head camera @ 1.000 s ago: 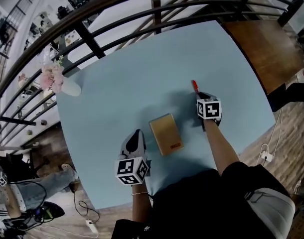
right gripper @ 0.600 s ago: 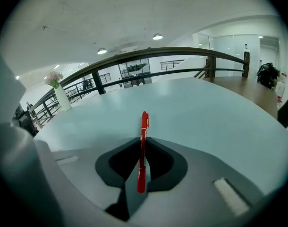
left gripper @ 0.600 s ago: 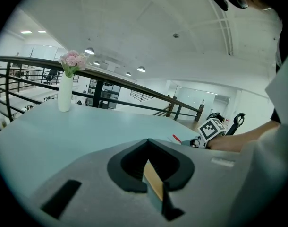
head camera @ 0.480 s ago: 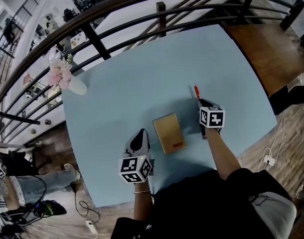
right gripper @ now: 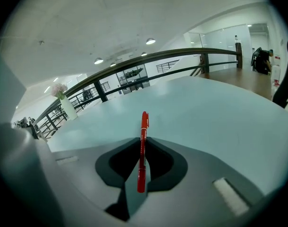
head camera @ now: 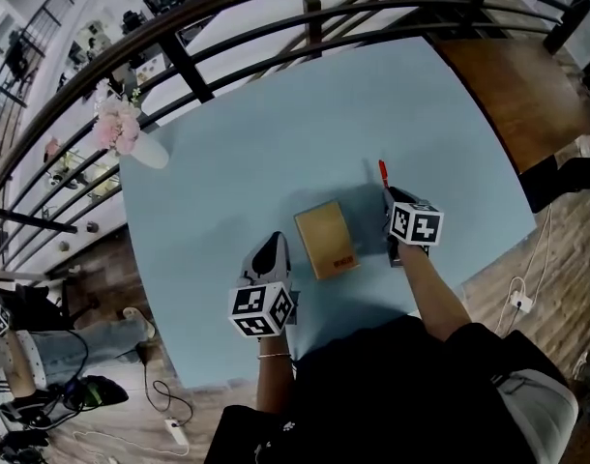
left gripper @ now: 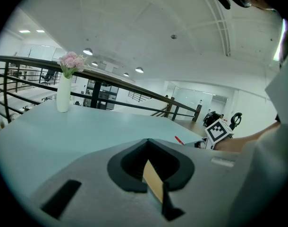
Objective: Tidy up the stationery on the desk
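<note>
Red pen (right gripper: 142, 150) clamped in right tongs (right gripper: 144, 139); box (head camera: 323, 237) label (head camera: 343, 259) unreadable.

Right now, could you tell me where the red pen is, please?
The red pen is clamped in the right gripper, pointing ahead over the blue table. In the head view, it is just right of the tan box.

Pen (right gripper: 142, 148) glossy red plastic; box (head camera: 326, 239) matt brown card; desk (head camera: 256, 133) smooth, matt pale blue
</note>
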Demonstrator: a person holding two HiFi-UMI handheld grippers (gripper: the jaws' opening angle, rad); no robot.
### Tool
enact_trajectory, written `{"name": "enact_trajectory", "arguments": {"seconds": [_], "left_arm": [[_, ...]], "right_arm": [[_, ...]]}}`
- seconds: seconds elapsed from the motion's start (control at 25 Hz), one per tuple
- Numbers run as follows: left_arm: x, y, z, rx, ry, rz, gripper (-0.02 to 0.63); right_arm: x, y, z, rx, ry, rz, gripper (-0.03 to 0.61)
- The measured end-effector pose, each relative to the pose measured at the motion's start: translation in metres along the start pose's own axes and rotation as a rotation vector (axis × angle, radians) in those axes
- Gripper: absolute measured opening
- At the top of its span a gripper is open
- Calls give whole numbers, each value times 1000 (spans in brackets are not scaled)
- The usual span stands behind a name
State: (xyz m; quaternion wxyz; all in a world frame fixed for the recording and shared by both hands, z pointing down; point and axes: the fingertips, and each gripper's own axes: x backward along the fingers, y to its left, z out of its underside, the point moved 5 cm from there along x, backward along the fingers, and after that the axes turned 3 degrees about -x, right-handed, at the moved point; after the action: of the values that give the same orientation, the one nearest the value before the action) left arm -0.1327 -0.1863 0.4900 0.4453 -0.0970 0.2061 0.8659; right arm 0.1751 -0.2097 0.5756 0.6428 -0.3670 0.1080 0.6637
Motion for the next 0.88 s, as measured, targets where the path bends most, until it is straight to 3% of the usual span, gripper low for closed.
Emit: {"name": "enact_trajectory", "arguments": {"seconds": [0.32,0.88], "left_arm": [[4,2,4,-4,0,10,-3],[12,-5,16,-6,-1,45,-2]], "right_arm": [[16,8,19,-27,16,-20,51],[32,36,55,20,85,-70,52]]}}
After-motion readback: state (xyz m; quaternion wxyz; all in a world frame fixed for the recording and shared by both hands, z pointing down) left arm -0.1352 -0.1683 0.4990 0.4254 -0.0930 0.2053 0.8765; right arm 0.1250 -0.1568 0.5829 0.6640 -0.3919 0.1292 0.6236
